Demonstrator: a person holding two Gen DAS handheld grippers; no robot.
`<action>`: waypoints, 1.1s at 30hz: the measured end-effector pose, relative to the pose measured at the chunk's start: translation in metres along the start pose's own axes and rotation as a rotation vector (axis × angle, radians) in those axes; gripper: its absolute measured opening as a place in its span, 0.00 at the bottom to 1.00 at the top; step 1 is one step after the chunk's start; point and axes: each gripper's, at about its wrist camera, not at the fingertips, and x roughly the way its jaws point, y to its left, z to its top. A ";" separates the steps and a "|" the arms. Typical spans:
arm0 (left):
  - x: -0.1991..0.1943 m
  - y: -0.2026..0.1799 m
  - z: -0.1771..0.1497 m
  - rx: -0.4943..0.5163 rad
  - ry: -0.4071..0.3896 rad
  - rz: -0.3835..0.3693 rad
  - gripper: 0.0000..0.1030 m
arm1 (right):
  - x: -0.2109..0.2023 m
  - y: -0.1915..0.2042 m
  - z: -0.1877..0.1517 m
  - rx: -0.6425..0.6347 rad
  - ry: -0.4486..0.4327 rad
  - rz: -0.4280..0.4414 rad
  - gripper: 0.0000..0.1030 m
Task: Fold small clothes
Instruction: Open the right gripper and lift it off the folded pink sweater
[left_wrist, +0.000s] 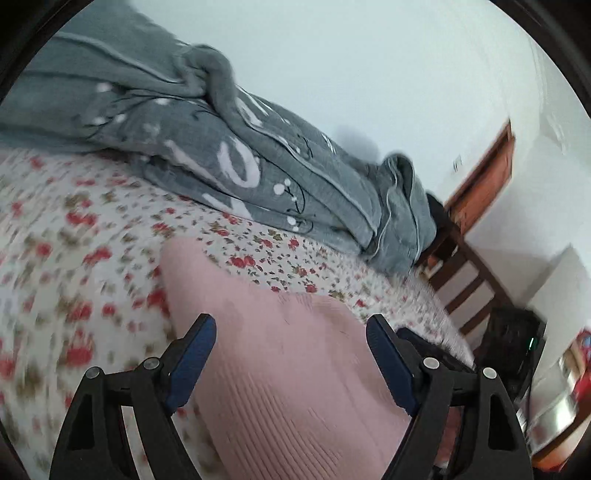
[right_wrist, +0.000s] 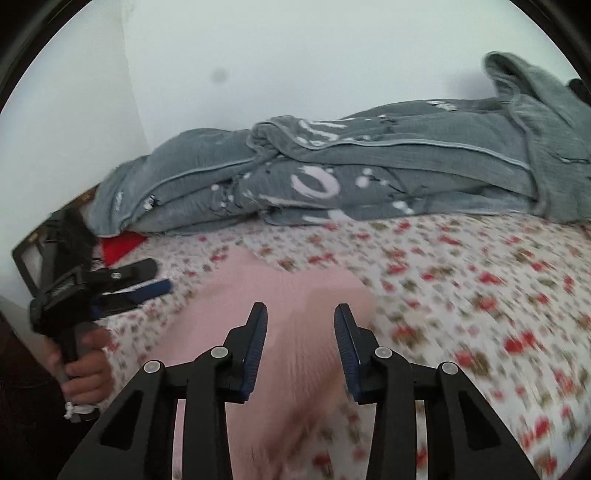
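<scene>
A pink ribbed garment (left_wrist: 280, 369) lies flat on the floral bed sheet (left_wrist: 92, 240). My left gripper (left_wrist: 291, 321) hovers over it, its blue-padded jaws wide apart and nothing between them. In the right wrist view the same pink garment (right_wrist: 258, 280) lies under my right gripper (right_wrist: 301, 308). Its jaws stand apart with a clear gap, and no cloth is pinched between the pads. The left gripper (right_wrist: 147, 280) also shows at the left of this view, held by a hand (right_wrist: 85, 369) beside the garment's edge. Both views are blurred.
A rumpled grey quilt (left_wrist: 240, 155) (right_wrist: 369, 166) runs along the wall at the far side of the bed. A red item (right_wrist: 122, 245) peeks from under it. A wooden chair (left_wrist: 465, 280) and a door frame (left_wrist: 487, 173) stand beyond the bed's edge.
</scene>
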 end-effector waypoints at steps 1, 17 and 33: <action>0.007 0.000 0.001 0.026 0.014 0.008 0.79 | 0.010 -0.001 0.003 -0.003 0.017 0.012 0.37; 0.041 0.004 -0.017 0.111 0.098 0.103 0.79 | 0.040 -0.031 -0.014 0.072 0.097 -0.039 0.36; -0.028 -0.051 -0.104 0.000 0.194 0.298 0.79 | -0.026 0.007 -0.071 0.022 0.188 -0.152 0.40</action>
